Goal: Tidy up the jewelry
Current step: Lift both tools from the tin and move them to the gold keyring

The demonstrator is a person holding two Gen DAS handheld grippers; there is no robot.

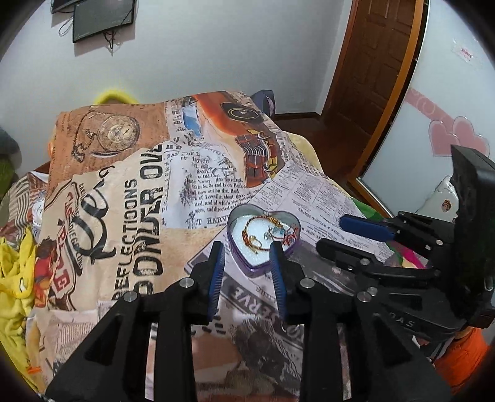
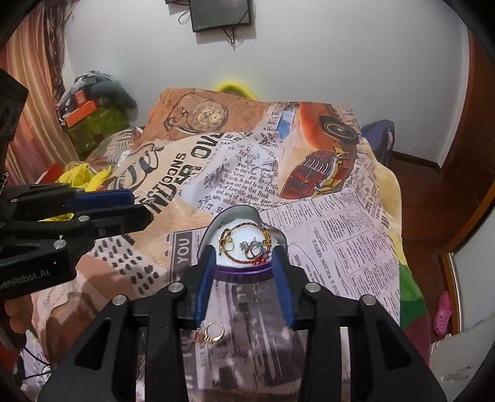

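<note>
— Jewelry's mostly in that purple heart-shaped tin with the white lining (image 1: 263,238), which sits on the newspaper-print blanket (image 1: 130,198) covering the bed. Inside the tin I can see a gold-and-red corded bracelet (image 1: 256,230), a silvery charm piece with a blue stone (image 1: 276,232) and a small red trinket (image 1: 290,237) at the tin's right side.

— Anything outside the tin?

— One gold ring (image 2: 213,331), lying on the blanket on the near side of the tin, under the right hand-held gripper (image 2: 244,287).

— How are the grippers standing?

— The left hand-held gripper (image 1: 247,278) has its blue-padded fingers (image 1: 216,275) spread apart, pinching nothing, tips just at the tin's near edge. The right one is spread as well, empty, its fingertips (image 2: 206,272) either side of the tin's near rim; whether they touch it I cannot tell.

— And relative to each other?

— The right one is just right of the tin seen from the left wrist camera, the left one well to the tin's left seen from the right wrist camera.

— What's beyond the tin?

— A dark wall-mounted screen (image 2: 221,14) on the white wall, and a wooden door (image 1: 371,77) to the tin's right.
</note>
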